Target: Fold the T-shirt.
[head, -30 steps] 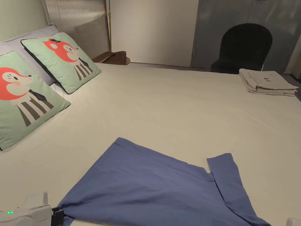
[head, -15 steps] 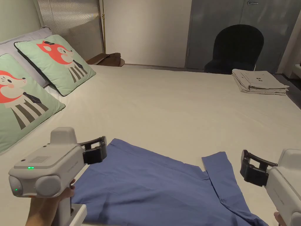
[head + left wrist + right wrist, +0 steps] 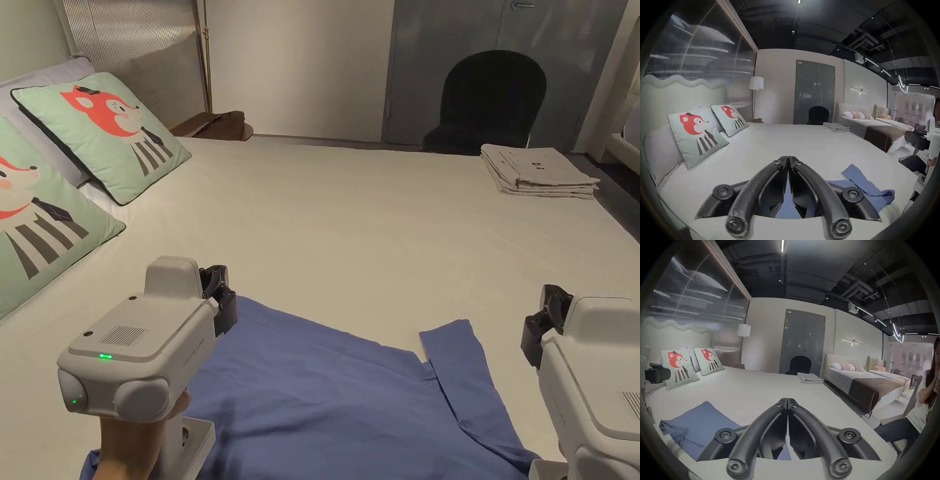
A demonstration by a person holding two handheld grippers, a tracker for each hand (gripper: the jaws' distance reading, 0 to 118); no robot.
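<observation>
A blue T-shirt [image 3: 337, 400] lies flat on the near part of the white bed [image 3: 375, 237], with one sleeve [image 3: 456, 356] spread to the right. My left gripper [image 3: 220, 294] hovers above the shirt's far left corner. Its jaws are shut and empty in the left gripper view [image 3: 788, 160], with the T-shirt [image 3: 867, 186] below and to the right. My right gripper [image 3: 542, 319] hangs over bare sheet to the right of the sleeve. Its jaws meet, holding nothing, in the right gripper view [image 3: 787, 402], where the T-shirt [image 3: 701, 421] lies to the left.
Two fox-print pillows [image 3: 106, 131] lean at the head of the bed on the left. A folded grey pile [image 3: 534, 172] sits at the far right corner, with a black chair [image 3: 490, 100] behind it. A person [image 3: 924, 394] sits beside the bed on the right.
Both grippers have risen from the bottom edge into the head view and moved forward above the shirt. The left one has come away from the shirt's near left corner. The shirt lies as before.
</observation>
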